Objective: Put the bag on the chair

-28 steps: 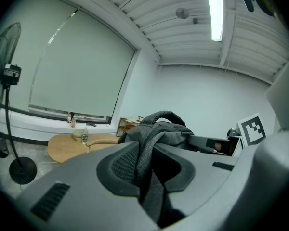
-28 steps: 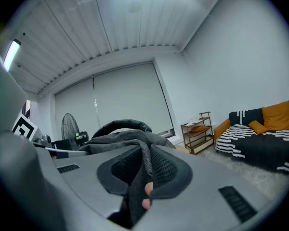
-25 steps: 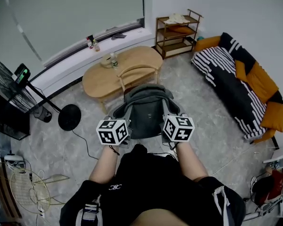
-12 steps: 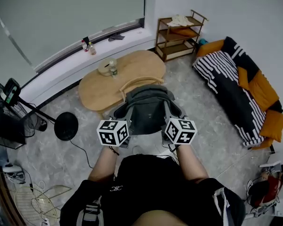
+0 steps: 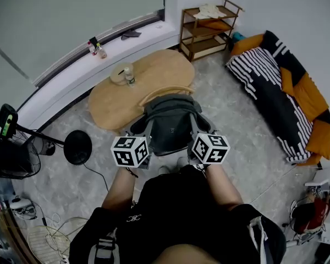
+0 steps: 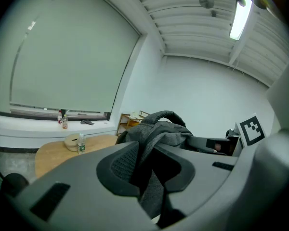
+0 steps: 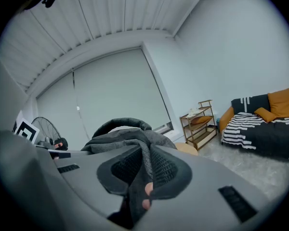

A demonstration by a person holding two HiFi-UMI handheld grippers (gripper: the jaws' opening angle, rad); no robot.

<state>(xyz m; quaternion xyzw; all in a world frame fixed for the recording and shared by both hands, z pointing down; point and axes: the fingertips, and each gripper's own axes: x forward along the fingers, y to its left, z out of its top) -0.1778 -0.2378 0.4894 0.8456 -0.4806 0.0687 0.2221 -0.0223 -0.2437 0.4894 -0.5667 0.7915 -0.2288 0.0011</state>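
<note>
The person holds a dark grey fabric backpack (image 5: 170, 125) out front, slung between both grippers. The left gripper (image 6: 145, 170) has its jaws pinched onto a fold of the bag's cloth, and the right gripper (image 7: 143, 170) bites a fold on the other side the same way. From the head view the bag is right over the light wooden chair with the curved backrest (image 5: 166, 92), beside the oval wooden table (image 5: 113, 106). Can't tell if it touches the seat.
</note>
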